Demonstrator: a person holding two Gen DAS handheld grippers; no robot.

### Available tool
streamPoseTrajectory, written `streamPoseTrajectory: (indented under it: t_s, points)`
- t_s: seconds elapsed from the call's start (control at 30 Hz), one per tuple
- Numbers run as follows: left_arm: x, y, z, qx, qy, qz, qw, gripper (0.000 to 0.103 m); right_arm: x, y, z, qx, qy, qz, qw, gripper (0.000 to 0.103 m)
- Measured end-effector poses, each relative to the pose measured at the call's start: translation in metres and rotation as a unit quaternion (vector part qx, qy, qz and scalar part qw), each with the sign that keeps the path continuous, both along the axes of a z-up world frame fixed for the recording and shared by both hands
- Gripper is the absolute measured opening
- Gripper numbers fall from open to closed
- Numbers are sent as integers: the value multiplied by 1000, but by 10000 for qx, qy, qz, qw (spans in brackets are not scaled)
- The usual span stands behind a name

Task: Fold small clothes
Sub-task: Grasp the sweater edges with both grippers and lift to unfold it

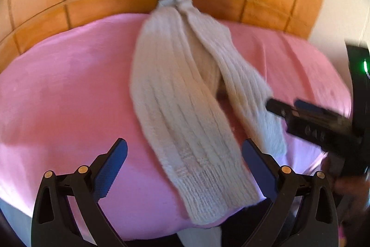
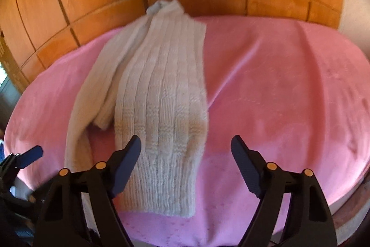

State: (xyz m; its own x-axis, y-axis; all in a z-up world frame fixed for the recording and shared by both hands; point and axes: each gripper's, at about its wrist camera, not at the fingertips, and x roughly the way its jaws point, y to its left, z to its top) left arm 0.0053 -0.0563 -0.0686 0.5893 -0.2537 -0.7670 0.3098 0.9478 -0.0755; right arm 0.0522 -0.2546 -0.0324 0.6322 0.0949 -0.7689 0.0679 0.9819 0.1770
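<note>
Fingers (image 2: 129, 161) spread over cream knit (image 2: 159, 108) on pink blanket (image 2: 277, 85).

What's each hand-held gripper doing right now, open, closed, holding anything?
Left hand-held gripper: open, holding nothing; a leg of the cream knit garment lies between its fingers.
Right hand-held gripper: open, holding nothing, over the garment's other leg.

cream knit garment (image 1: 185, 94) on pink blanket (image 1: 64, 89)
</note>
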Motion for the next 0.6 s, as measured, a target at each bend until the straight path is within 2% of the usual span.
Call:
streamPoseTrajectory:
  t_s: [0.07, 0.1, 0.13, 0.17, 0.2, 0.23, 0.3, 0.33, 0.4, 0.47, 0.5, 0.6]
  points:
    - [3, -8, -14, 116, 181, -197, 9996, 84, 12, 4, -12, 290, 204, 339, 9988, 80]
    - [7, -12, -24, 225, 304, -256, 9990, 64, 16, 7, -17, 234, 305, 397, 9985, 79]
    - [9, -14, -31, 327, 375, -251, 9984, 42, 20, 10, -23, 110, 414, 448, 9981, 73]
    - [11, -12, -34, 332, 438, -243, 9982, 37, 23, 13, -25, 17, 459, 527, 9976, 66]
    - [11, -7, -31, 169, 389, -203, 9989, 18, 22, 15, -23, -8, 441, 672, 9968, 50]
    - [12, -1, -26, 20, 378, -175, 9991, 9, 21, 15, -20, -10, 439, 799, 9958, 36]
    - [20, 18, -13, -481, 442, -101, 9978, 8, 19, 8, -9, -66, 390, 908, 9951, 19]
    - [25, 34, -2, -789, 415, -3, 9960, 8, 16, 2, 1, -152, 260, 880, 9957, 16]
    - [32, 55, 15, -976, 213, 166, 9949, 8, 15, -13, 20, -310, 24, 749, 9967, 15]
    - [44, 84, 36, -1103, -36, 478, 9927, 7, 18, -39, 41, -433, -183, 450, 9979, 15]
    - [53, 103, 48, -1102, -204, 712, 9912, 7, 24, -56, 52, -650, -301, 222, 9972, 14]
    - [92, 151, 77, -917, -568, 1441, 9837, 7, 48, -102, 70, -988, -383, -348, 9938, 14]
